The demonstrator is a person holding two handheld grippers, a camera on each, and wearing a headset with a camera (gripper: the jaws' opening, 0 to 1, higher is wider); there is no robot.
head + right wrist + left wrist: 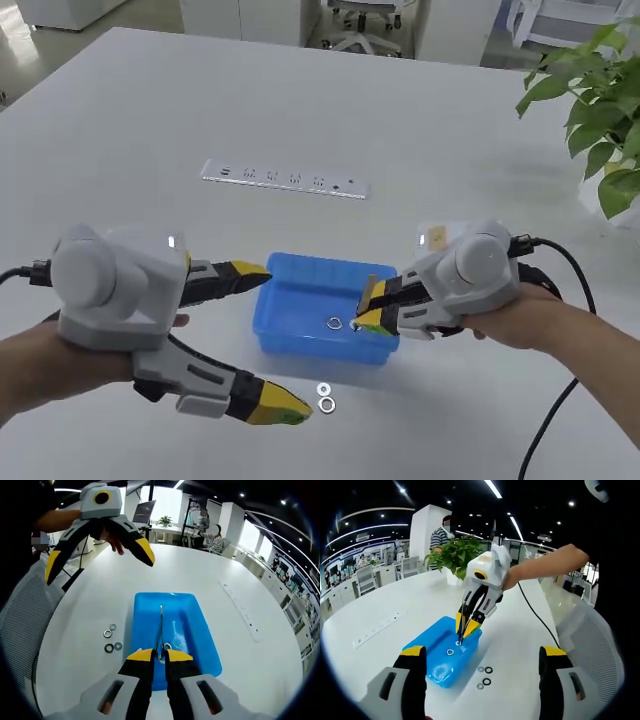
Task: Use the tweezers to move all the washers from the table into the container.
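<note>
1. Blue plastic forms the container [300,335], a shallow rectangular tray set on the white counter [150,120] in the near middle.
2. The right tongs [368,308] are brought in over the container's right rim and are pinched narrow on the tweezers [161,622]. The tweezer tips are pointed down inside the tray.
3. One washer [334,323] is seen lying on the container floor, close to the tweezer tips. Whether anything is pinched in the tips cannot be told.
4. Four loose washers [109,648] are left in a small cluster on the counter. They lie just outside the container's near rim, apart from its wall.
5. The left tongs [272,340] are spread wide with nothing held. The far jaw is reached up to the container's left rim. The near jaw is stretched along the counter, its tip just left of the loose washers.
6. A broad stretch of bare counter is left between the container's far rim and the power strip [285,180].
7. A plant [600,100] is overhung at the far right edge of the counter, well apart from the tray.
8. A black cable [570,390] is trailed from the right tongs across the near right of the counter.
</note>
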